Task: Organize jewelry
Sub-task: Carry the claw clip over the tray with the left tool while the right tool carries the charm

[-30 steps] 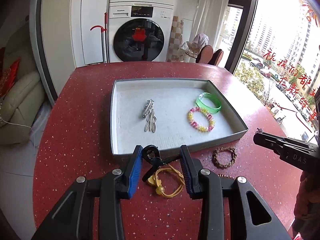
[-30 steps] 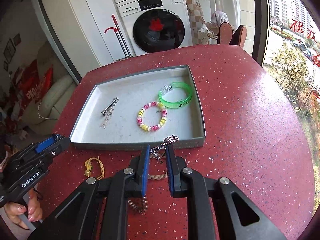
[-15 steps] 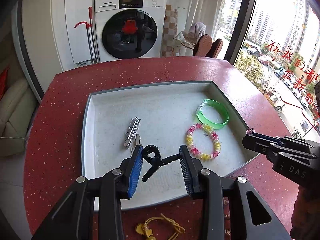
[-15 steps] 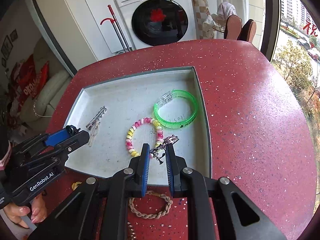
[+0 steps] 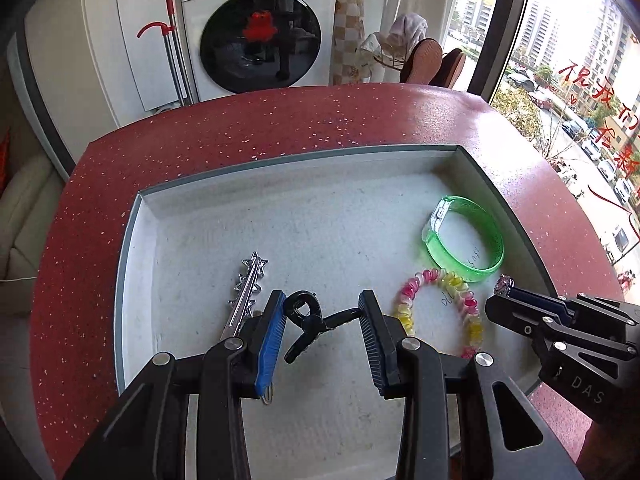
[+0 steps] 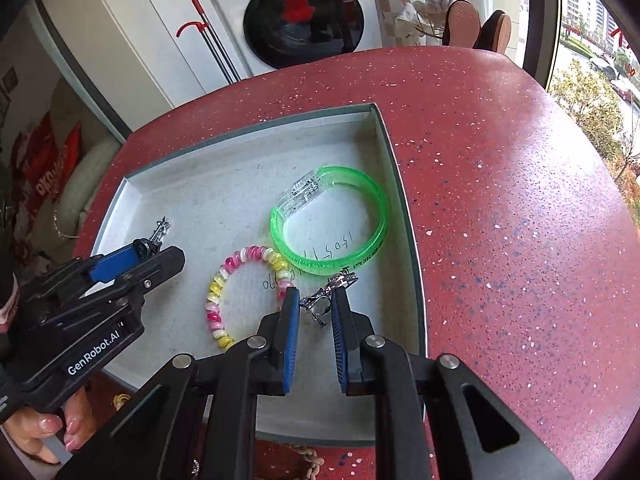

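A red speckled bench (image 5: 280,128) fills the foreground. Beyond it stands a white washing machine (image 5: 260,28); at far right, a bright window (image 5: 580,60) shows apartment blocks. A cream sofa (image 6: 76,176) sits left.

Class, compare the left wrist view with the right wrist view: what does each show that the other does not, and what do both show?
Only the left wrist view shows the black hair claw clamped across the left gripper, and the whole silver star clip lying in the tray.

Only the right wrist view shows the silver metal piece pinched in the right gripper, the braided bracelet on the red table, and fingers on the left gripper's handle.

Both show the grey tray, the green bangle and the pink and yellow bead bracelet inside it.
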Demonstrator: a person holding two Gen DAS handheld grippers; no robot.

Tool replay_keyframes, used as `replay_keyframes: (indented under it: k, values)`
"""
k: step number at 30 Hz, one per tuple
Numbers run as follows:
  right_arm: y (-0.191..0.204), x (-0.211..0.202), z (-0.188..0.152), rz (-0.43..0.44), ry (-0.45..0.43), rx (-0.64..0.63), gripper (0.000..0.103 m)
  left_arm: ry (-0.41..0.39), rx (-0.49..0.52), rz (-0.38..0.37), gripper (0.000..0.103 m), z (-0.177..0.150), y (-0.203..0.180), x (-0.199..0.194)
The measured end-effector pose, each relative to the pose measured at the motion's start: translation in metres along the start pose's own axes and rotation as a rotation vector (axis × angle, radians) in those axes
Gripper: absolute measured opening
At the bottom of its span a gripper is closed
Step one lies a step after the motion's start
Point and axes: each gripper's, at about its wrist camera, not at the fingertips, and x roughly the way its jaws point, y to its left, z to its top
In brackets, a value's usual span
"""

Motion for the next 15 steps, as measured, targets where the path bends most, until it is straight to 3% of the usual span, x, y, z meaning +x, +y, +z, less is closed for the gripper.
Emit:
replay_keyframes:
  k: [12,15]
  values:
    - [0.002,0.009,0.004,-0.032,-0.012,-0.01,0.02,0.02,0.053,0.067,0.058,-0.005,-0.009,0.013]
    - [0.002,0.006,0.005,-0.015,-0.017,0.005,0.039,0.017,0.058,0.078,0.058,-0.005,-0.009,0.012]
